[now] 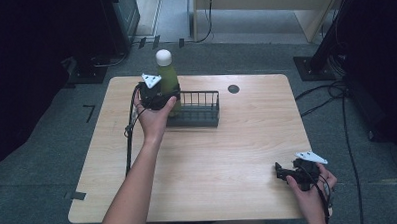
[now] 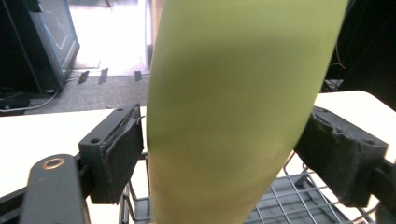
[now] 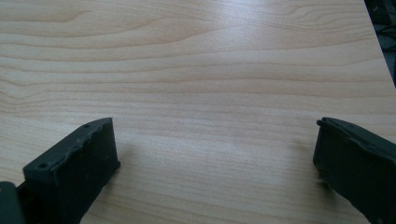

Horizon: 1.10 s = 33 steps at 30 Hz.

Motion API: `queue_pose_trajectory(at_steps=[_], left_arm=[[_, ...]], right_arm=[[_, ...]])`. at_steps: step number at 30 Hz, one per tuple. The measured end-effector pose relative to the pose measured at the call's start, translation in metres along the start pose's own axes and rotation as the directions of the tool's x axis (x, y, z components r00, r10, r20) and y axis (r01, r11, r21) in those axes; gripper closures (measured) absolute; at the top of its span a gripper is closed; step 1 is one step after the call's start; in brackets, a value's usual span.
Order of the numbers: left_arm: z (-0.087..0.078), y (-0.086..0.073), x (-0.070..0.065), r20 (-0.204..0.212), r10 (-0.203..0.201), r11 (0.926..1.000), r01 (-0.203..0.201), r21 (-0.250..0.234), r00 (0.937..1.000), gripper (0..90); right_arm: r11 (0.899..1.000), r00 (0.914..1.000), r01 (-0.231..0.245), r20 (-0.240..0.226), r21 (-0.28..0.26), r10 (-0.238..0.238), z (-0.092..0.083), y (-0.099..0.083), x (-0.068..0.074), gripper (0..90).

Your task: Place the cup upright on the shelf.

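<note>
Fingers of the left gripper [image 2: 224, 163] flank the tall green metal bottle [image 2: 233, 107] without pressing, a sliver of gap showing each side (apparently letting go), since it stands upright in the black wire basket [image 1: 199, 109] on the pale wooden surface [image 1: 227, 146]. Right gripper [image 3: 215, 158] fingers gape wide, idle and empty near the surface's edge.

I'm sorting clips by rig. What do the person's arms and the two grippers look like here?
Both forearms are bare, no sleeves showing. Each hand carries a black gripper, the left gripper and the right gripper, each topped by a pale grey three-cornered plate and trailing a black cable. The pads are blocky, matt black, with rough, worn edges.
</note>
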<state>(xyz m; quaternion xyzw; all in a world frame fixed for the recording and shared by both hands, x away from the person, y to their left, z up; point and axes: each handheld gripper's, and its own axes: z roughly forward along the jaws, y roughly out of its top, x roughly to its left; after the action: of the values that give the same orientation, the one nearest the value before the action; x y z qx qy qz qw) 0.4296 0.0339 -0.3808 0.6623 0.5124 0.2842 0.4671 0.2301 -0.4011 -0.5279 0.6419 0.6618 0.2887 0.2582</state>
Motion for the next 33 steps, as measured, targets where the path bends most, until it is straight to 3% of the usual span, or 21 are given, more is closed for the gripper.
queue_pose_trajectory(at_steps=[8, 16, 33], left_arm=[[-0.01, -0.005, 0.006, -0.001, -0.013, 0.9999, 0.013, 0.0, 0.9999, 13.7], [-0.025, -0.013, 0.008, 0.021, 0.009, 1.0, -0.009, 0.0, 0.9997, 11.4], [-0.045, -0.051, 0.018, 0.042, 0.017, 0.9991, -0.019, 0.039, 0.999, 5.2]], right_arm=[[1.0, 1.0, 0.0, 0.0, 0.0, 0.0, 0.0, 0.0, 0.0, 0.0], [1.0, 1.0, 0.0, 0.0, 0.0, 0.0, 0.0, 0.0, 0.0, 0.0], [1.0, 1.0, 0.0, 0.0, 0.001, 0.0, 0.0, 0.0, 0.0, 0.0]])
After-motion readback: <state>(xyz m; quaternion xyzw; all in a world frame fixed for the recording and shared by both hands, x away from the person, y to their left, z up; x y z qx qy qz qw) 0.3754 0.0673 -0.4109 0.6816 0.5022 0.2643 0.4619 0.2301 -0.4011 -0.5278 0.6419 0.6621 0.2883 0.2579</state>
